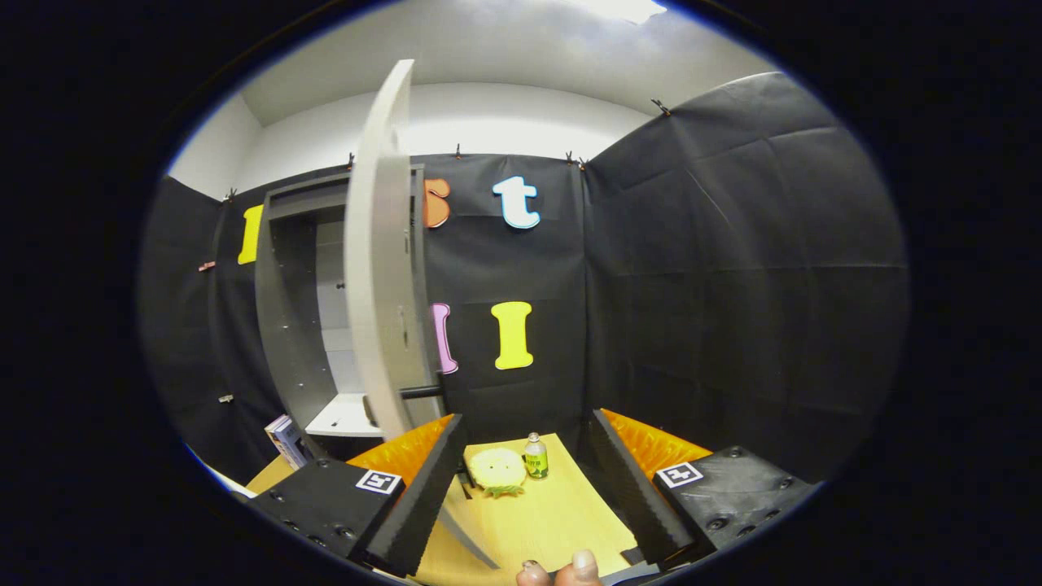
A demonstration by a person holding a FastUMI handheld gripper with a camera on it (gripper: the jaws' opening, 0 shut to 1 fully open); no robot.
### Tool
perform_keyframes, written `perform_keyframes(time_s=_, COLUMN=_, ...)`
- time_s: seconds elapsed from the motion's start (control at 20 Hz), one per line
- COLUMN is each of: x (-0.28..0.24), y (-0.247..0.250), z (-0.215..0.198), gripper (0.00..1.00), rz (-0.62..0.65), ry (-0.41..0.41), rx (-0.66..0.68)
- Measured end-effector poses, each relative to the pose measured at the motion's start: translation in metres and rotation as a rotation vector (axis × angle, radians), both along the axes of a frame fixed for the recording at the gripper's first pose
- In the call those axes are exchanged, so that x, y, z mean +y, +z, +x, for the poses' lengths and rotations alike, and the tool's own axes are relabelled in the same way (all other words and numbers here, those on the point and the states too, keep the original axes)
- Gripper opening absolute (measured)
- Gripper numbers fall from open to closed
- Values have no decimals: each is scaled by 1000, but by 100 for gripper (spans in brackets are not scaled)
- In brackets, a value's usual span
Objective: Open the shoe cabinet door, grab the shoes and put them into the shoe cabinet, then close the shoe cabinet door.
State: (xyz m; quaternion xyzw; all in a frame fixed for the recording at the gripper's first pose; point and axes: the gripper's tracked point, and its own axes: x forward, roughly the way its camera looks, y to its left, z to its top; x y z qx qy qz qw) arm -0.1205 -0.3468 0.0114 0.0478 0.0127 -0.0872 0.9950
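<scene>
Yellow tabletop (529, 521) runs under your gripper (529, 488), whose fingers stand wide apart and hold nothing, with your fingertips (583, 561) showing at the near edge. Just ahead, between the fingers, lie a yellow plush shoe (497, 470) and a small green-labelled bottle (535, 456) beside it. Beyond the left finger the cabinet (297, 309) stands with its door (376, 252) swung open edge-on toward you, a white shelf (346, 417) inside and some books (285, 439) by its foot.

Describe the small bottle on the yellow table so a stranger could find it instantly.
Start at the tall grey shoe cabinet with its pale door swung open, then drop to the yellow table before it. Beyond the open tool, the small bottle stands upright beside a flat yellow slipper; it alone has a green label.
</scene>
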Motion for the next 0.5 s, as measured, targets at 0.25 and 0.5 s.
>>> perform_keyframes(time_s=0.25, x=-23, y=-3, z=43, gripper=98, rz=20, ry=-4, rx=-25)
perform_keyframes(time_s=0.5, x=-16, y=-5, z=62, gripper=98, rz=-9, ry=25, rx=-28)
